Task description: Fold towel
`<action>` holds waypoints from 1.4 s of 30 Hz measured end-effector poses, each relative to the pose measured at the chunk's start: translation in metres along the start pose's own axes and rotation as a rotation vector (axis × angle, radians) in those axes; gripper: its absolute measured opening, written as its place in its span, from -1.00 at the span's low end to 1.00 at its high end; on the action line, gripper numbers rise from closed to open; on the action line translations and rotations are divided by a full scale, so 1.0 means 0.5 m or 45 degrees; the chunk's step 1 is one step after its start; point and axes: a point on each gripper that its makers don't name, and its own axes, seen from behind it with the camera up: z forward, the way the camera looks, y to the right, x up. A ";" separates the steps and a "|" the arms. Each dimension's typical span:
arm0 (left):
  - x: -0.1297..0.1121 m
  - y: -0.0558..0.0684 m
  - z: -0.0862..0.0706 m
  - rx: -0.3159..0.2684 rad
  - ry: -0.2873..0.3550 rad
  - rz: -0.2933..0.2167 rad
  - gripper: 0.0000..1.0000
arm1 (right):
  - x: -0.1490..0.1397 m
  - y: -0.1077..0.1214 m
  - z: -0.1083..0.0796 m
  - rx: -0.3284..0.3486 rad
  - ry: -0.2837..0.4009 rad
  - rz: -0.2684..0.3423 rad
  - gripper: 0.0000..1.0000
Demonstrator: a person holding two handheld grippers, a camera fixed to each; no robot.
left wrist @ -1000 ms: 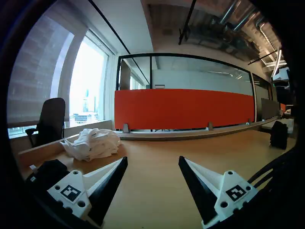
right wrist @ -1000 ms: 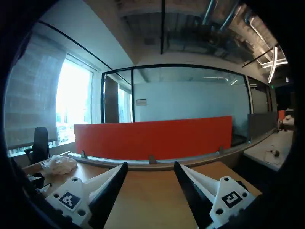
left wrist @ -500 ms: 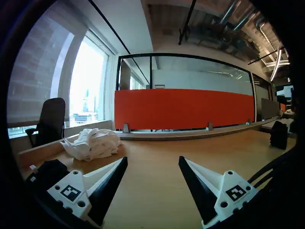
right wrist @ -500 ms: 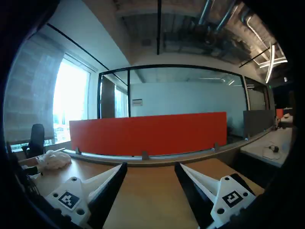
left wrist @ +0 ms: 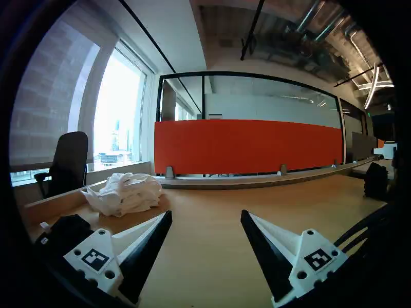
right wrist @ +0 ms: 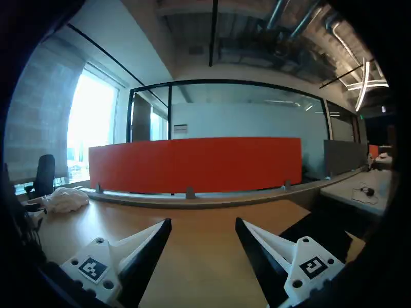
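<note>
So: right gripper (right wrist: 203, 219) has tipped down toward the desk (left wrist: 216, 205), left gripper (left wrist: 205, 211) hasn't moved; fold not started.
Both have fingers spread wide and hold nothing. Bare wood ahead gives free room. Towel (left wrist: 126, 192) lies crumpled at the desk's far left corner, well apart from both. Orange divider (left wrist: 246, 146) bounds the far edge, and a black object (left wrist: 376, 180) sits near the right edge.

You have a light wooden desk (left wrist: 216, 226) in front of you, its top running flat to the far edge. A crumpled white towel (left wrist: 126, 192) lies on it at the far left, near the back edge. A black block (left wrist: 66, 231) sits nearer you on the left, and a dark bag-like shape (left wrist: 376, 180) stands at the far right. An orange screen (left wrist: 246, 146) is fixed along the back edge.
</note>
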 end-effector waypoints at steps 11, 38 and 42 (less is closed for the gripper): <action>-0.001 0.000 0.001 0.000 0.000 0.000 0.99 | -0.071 0.021 0.002 -0.026 -0.018 -0.011 0.93; 0.000 -0.001 -0.001 0.000 0.000 0.000 0.99 | -0.132 0.023 0.008 -0.023 -0.028 0.006 0.93; 0.000 0.000 -0.001 0.000 0.000 0.000 0.99 | -0.136 0.027 0.009 -0.028 -0.029 -0.002 0.93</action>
